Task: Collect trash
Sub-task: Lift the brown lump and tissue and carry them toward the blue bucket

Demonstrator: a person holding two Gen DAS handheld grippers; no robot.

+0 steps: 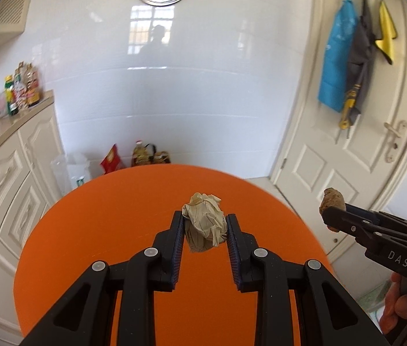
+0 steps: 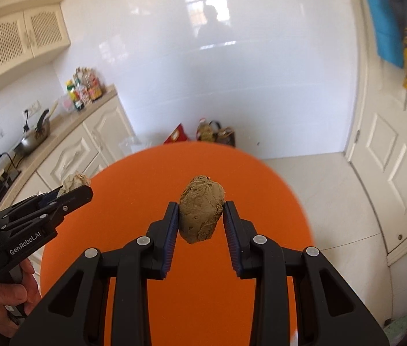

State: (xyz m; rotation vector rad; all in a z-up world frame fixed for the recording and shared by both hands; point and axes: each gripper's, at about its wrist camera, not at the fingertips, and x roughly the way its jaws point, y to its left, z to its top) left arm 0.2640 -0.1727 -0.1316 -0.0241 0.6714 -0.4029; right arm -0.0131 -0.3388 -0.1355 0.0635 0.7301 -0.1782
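Two black hand-held grippers are raised above a round orange table (image 1: 88,230) in a kitchen, each clamped on a piece of trash.

The left gripper (image 1: 205,225) is closed on a crumpled ball of pale beige paper (image 1: 205,226). Its two ribbed pads press the ball from either side, and the ball is clear of the tabletop. From the right wrist camera, the same gripper enters at the left edge with the paper at its tip, and a hand (image 2: 4,300) wraps its grip.

The right gripper (image 2: 200,216) is closed on a brown egg-shaped lump (image 2: 200,209), rough and matte; it may be wadded paper or a dried scrap, the surface is hard to read. It too hangs above the table. In the left wrist view, this gripper shows at the right edge with the lump at its tip.

The two grippers are side by side, well apart.

Behind the table stands a glossy white tiled wall (image 1: 174,101). Cream cabinets (image 1: 10,173) with bottles on top run along the left. A white door (image 1: 347,144) on the right carries hanging cloths. Bags sit on the floor at the far wall.
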